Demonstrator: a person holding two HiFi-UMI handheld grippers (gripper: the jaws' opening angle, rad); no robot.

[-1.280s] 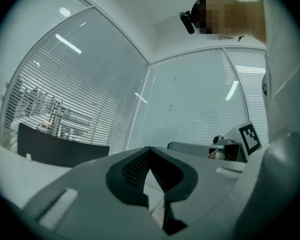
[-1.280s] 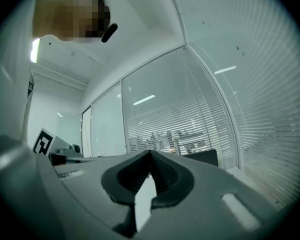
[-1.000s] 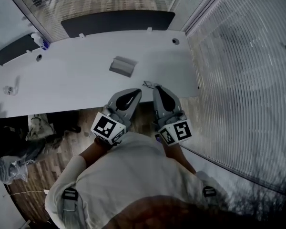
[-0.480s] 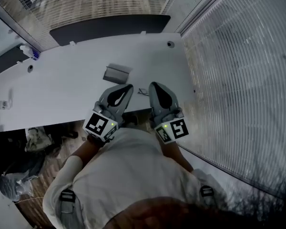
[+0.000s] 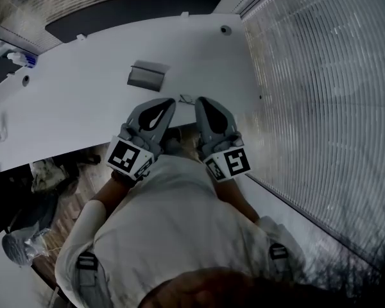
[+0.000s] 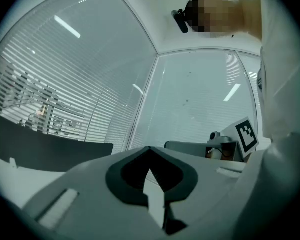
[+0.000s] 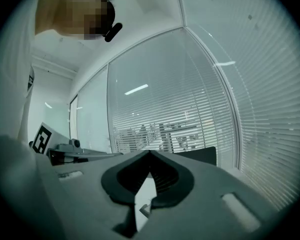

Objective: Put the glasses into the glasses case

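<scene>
While we hold the left tool (image 5: 169,102) and right tool (image 5: 199,101) closed and empty at the table (image 5: 83,108) edge, the glasses (image 5: 185,99) lie between their tips, near the glasses case (image 5: 147,76).

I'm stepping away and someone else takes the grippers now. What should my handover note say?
Left gripper: shut, empty, at the near edge of the white table.
Right gripper: shut, empty, beside it.
Glasses: on the table just past both tips, untouched.
Glasses case: farther back on the table, left of the glasses.
Done: nothing. Left: grasp the glasses and put them into the case.
</scene>
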